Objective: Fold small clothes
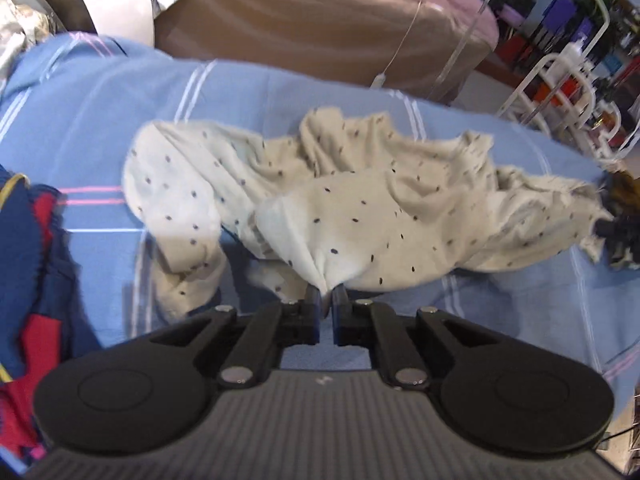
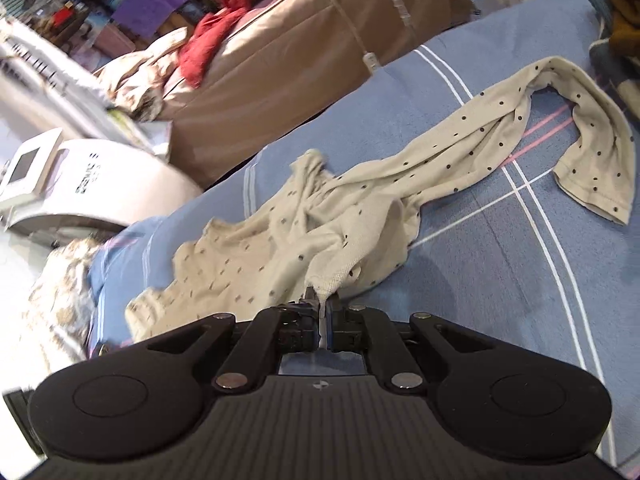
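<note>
Both the left gripper (image 1: 327,294) and right gripper (image 2: 322,299) pinch the crumpled cream dotted cotton garment (image 1: 360,200), presumably to spread it flat on the blue striped sheet (image 1: 120,120).

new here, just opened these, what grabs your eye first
A crumpled cream garment with dark dots sprawls across the blue striped bedspread. Both the left gripper and the right gripper have their jaws shut on its fabric. Behind it, a red cloth lies on the brown bed.

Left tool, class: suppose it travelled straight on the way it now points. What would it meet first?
The left tool is already shut on the dotted cream garment, so more of that bunched cloth comes first, probably with the blue striped sheet beneath; depth is unclear.
</note>
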{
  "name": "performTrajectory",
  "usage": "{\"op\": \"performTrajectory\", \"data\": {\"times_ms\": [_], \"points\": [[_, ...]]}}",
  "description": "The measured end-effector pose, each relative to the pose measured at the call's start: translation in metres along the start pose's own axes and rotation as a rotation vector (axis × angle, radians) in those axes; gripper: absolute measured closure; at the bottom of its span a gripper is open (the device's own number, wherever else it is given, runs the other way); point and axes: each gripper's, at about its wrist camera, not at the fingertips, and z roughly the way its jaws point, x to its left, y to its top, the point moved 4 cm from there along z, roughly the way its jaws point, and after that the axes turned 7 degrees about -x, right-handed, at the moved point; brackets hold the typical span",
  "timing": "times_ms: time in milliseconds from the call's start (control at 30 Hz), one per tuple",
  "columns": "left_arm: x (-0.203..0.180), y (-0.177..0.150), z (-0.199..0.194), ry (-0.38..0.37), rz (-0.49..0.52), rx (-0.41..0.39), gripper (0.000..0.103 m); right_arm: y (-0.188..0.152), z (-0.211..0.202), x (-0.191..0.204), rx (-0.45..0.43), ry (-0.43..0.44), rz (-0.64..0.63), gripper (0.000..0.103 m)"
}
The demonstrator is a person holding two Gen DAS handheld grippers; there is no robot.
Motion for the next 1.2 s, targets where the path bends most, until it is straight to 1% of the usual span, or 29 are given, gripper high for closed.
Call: {"op": "performTrajectory", "data": {"times_ms": [100, 133, 167, 200, 233, 267, 300, 333, 367, 400, 467, 533, 567, 600, 667, 700, 733, 767, 800, 833, 867, 900, 933, 1000, 1033, 1067, 1133, 1200], "points": [[0.008, 0.007, -0.046, -0.046, -0.071, -0.002, 0.098, -0.012, -0.040, 0.005, 0.069, 0.031, -0.045, 0.098], [0.013, 0.007, -0.061, -0.055, -0.100, -0.020, 0.098, -0.016, -0.053, 0.004, 0.090, 0.034, -0.049, 0.098], [0.019, 0.009, -0.074, -0.053, -0.121, -0.045, 0.098, -0.020, -0.064, 0.003, 0.108, 0.046, -0.044, 0.098], [0.023, 0.008, -0.080, -0.031, -0.115, -0.060, 0.096, -0.024, -0.072, 0.001, 0.129, 0.075, -0.037, 0.098], [0.024, 0.007, -0.080, 0.003, -0.081, -0.063, 0.088, -0.027, -0.077, 0.000, 0.139, 0.094, -0.034, 0.098], [0.025, 0.003, -0.073, 0.038, -0.047, -0.032, 0.081, -0.031, -0.078, -0.001, 0.138, 0.093, -0.035, 0.097], [0.026, -0.003, -0.064, 0.052, -0.028, 0.007, 0.062, -0.035, -0.075, -0.003, 0.148, 0.085, -0.033, 0.097], [0.025, -0.012, -0.049, 0.048, -0.014, 0.041, 0.040, -0.039, -0.069, -0.006, 0.151, 0.071, -0.023, 0.097], [0.022, -0.020, -0.035, 0.034, -0.009, 0.045, 0.035, -0.041, -0.064, -0.009, 0.142, 0.055, -0.011, 0.097], [0.019, -0.027, -0.022, 0.026, -0.006, 0.049, 0.034, -0.042, -0.058, -0.012, 0.135, 0.045, 0.002, 0.097], [0.010, -0.039, 0.008, 0.014, 0.018, 0.068, 0.034, -0.044, -0.049, -0.015, 0.126, 0.042, 0.039, 0.097], [0.003, -0.048, 0.032, 0.041, 0.057, 0.052, 0.034, -0.045, -0.044, -0.014, 0.124, 0.049, 0.056, 0.097], [-0.001, -0.052, 0.042, 0.039, 0.077, 0.058, 0.034, -0.046, -0.043, -0.013, 0.125, 0.047, 0.054, 0.097], [-0.005, -0.057, 0.055, 0.037, 0.094, 0.075, 0.035, -0.046, -0.041, -0.013, 0.127, 0.044, 0.056, 0.097], [-0.012, -0.064, 0.074, 0.048, 0.128, 0.114, 0.040, -0.045, -0.042, -0.017, 0.124, 0.039, 0.066, 0.097], [-0.018, -0.066, 0.081, 0.044, 0.155, 0.110, 0.045, -0.044, -0.043, -0.019, 0.119, 0.035, 0.068, 0.097], [-0.022, -0.068, 0.084, 0.057, 0.184, 0.090, 0.056, -0.044, -0.044, -0.021, 0.116, 0.031, 0.068, 0.097], [-0.024, -0.069, 0.087, 0.088, 0.195, 0.075, 0.065, -0.044, -0.044, -0.022, 0.114, 0.027, 0.068, 0.097], [-0.023, -0.067, 0.088, 0.103, 0.172, 0.065, 0.085, -0.043, -0.045, -0.026, 0.114, 0.022, 0.071, 0.097], [-0.020, -0.064, 0.088, 0.105, 0.133, 0.052, 0.096, -0.044, -0.045, -0.027, 0.114, 0.018, 0.072, 0.097], [-0.016, -0.059, 0.086, 0.104, 0.082, 0.038, 0.097, -0.045, -0.043, -0.029, 0.118, 0.012, 0.071, 0.097], [-0.013, -0.055, 0.084, 0.100, 0.046, 0.034, 0.100, -0.046, -0.042, -0.031, 0.122, 0.006, 0.073, 0.097], [-0.012, -0.050, 0.080, 0.085, 0.023, 0.037, 0.101, -0.047, -0.042, -0.032, 0.125, 0.002, 0.075, 0.097], [-0.013, -0.043, 0.067, 0.019, -0.008, 0.052, 0.101, -0.048, -0.042, -0.033, 0.131, 0.003, 0.074, 0.097], [-0.014, -0.041, 0.056, -0.001, -0.005, 0.066, 0.101, -0.048, -0.044, -0.033, 0.138, 0.004, 0.070, 0.097], [-0.015, -0.039, 0.043, -0.017, 0.005, 0.082, 0.101, -0.048, -0.046, -0.033, 0.146, 0.000, 0.061, 0.097], [-0.012, -0.036, 0.006, -0.042, 0.015, 0.084, 0.101, -0.045, -0.057, -0.031, 0.162, 0.003, 0.036, 0.097], [-0.003, -0.031, -0.035, -0.057, -0.011, 0.086, 0.101, -0.039, -0.072, -0.029, 0.172, 0.024, 0.001, 0.097]]}}
